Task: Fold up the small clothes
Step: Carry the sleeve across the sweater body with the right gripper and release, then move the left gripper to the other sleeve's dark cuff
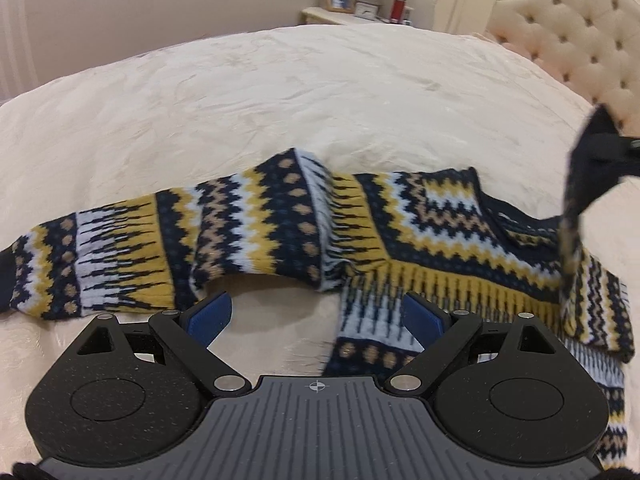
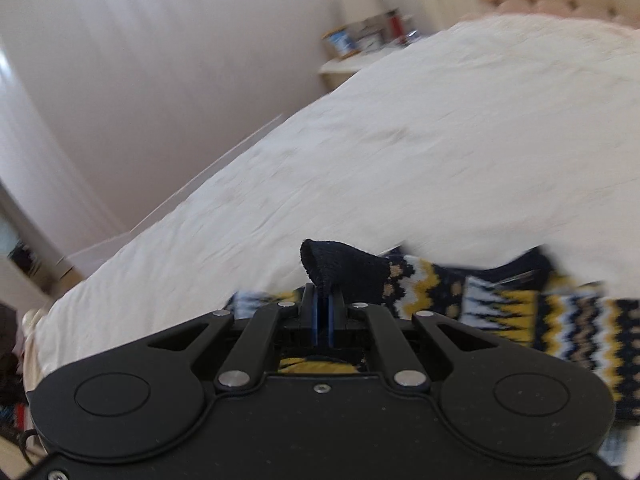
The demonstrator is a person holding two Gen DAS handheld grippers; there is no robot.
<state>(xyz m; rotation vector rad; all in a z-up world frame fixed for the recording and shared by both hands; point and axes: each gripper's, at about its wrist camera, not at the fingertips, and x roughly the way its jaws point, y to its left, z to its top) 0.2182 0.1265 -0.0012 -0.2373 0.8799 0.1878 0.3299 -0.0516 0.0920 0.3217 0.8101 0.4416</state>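
Note:
A small knitted sweater [image 1: 280,224] in navy, yellow and white zigzag bands lies spread on the cream bed [image 1: 280,92]. My left gripper [image 1: 316,312] is open just above the bed, its blue pads [image 1: 212,314] straddling the gap under the left sleeve beside the body. My right gripper [image 2: 323,300] is shut on the navy cuff [image 2: 340,266] of the other sleeve and holds it lifted above the sweater; that lifted sleeve shows at the right of the left wrist view [image 1: 588,168]. The sweater's lower part is hidden behind the grippers.
A tufted cream headboard [image 1: 580,28] stands at the far right. A nightstand [image 1: 336,14] with a lamp, a photo frame and a red bottle stands beyond the bed. A wall and curtain [image 2: 120,80] run along the bed's far side.

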